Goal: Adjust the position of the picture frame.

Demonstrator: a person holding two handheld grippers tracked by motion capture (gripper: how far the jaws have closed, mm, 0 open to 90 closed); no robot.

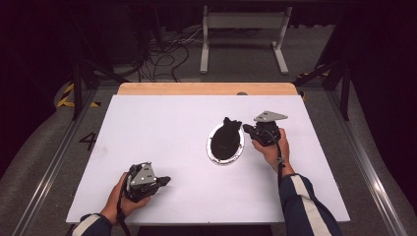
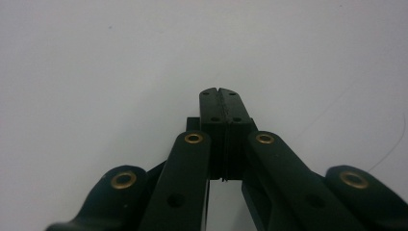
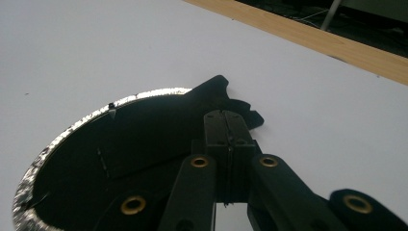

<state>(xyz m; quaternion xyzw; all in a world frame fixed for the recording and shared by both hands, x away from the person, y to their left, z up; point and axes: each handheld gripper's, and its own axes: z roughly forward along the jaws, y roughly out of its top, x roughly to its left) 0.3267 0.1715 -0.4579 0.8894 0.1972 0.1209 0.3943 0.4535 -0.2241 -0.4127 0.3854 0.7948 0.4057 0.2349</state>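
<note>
Black piece (image 1: pixel 226 139) lies in foil-rimmed dish (image 1: pixel 211 152), right of counter (image 1: pixel 162 128) centre; notched end pokes over far rim. My right tool (image 1: pixel 246 128) sits at that end, jaws pressed together; cannot tell if they pinch piece's edge or rest above it. My left tool (image 1: pixel 166 181) rests low at near left, well apart from dish, jaws fully closed on nothing. Step in hand, I judge: working piece out of dish. Next move calls for sure grip on notched end, then lift clear of rim without dragging dish.

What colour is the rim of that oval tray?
Crinkled silver foil rim, around a black inside; clearest in the right gripper view.
</note>
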